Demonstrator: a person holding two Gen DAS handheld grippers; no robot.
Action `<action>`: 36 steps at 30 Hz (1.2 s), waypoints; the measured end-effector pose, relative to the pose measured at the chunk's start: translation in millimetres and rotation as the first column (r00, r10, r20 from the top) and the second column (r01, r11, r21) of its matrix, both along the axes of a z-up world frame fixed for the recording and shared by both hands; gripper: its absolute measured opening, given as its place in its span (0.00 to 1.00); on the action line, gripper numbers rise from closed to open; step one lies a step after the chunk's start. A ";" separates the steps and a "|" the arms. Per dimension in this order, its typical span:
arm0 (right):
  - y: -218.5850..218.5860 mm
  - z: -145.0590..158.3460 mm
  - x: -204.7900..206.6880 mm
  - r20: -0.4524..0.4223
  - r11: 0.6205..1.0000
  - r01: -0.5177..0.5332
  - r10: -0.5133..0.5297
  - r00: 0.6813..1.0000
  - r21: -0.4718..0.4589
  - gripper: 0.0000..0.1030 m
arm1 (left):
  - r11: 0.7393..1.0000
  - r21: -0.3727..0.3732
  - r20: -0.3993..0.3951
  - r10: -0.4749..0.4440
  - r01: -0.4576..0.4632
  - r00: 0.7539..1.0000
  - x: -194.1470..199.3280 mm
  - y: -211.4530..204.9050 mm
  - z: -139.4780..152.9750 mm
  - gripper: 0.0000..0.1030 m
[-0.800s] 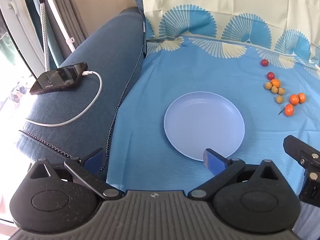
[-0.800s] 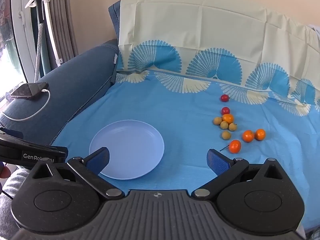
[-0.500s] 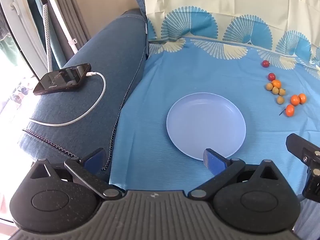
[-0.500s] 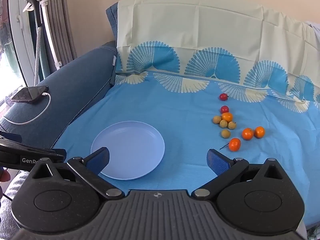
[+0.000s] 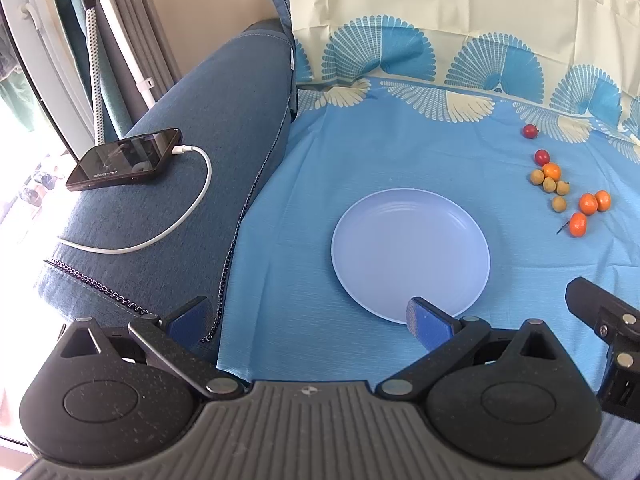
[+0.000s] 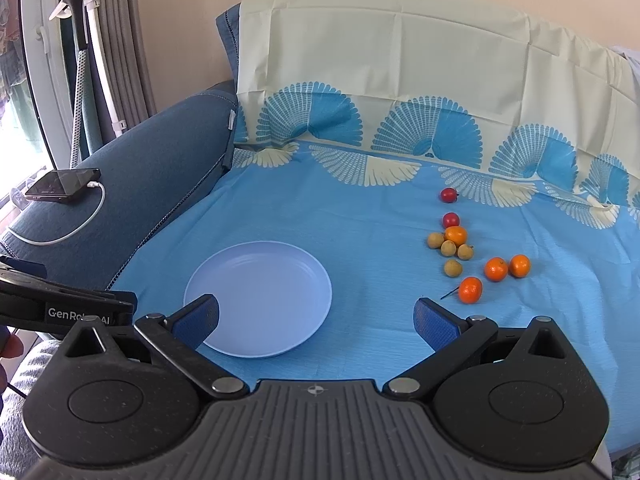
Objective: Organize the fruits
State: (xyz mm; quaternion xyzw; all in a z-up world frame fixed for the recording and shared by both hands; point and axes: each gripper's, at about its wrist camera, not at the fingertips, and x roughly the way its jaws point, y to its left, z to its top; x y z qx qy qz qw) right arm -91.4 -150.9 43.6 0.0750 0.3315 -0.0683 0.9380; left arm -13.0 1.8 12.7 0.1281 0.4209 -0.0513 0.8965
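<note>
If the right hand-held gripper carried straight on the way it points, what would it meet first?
Probably the blue cloth just right of the plate, short of the fruits; depth is uncertain.

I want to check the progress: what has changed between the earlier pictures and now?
Very little. Both cameras drew back and up a little, so the plate and fruits sit slightly lower in the views. Nothing was taken hold of or let go. The left claw and right claw stay wide open and empty; the plate, the fruits and the phone lie where they were.
</note>
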 end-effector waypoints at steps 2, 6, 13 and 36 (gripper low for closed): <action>0.5 -0.1 0.8 -0.001 1.000 -0.003 0.003 1.000 0.000 1.00 | 1.000 0.001 0.000 0.001 -0.001 1.000 0.0 0.0 0.1 1.00; -0.5 0.2 0.5 -0.002 1.000 -0.007 0.007 1.000 0.002 1.00 | 1.000 0.002 -0.001 0.000 0.000 1.000 0.2 0.2 0.2 1.00; 0.1 1.1 0.8 -0.005 1.000 -0.006 0.006 1.000 0.005 1.00 | 1.000 0.000 0.000 0.002 -0.002 1.000 0.9 0.8 1.9 1.00; 1.0 5.5 -1.7 0.007 1.000 -0.015 0.015 1.000 0.001 1.00 | 1.000 -0.001 0.009 -0.004 0.004 1.000 -4.2 -0.3 7.2 1.00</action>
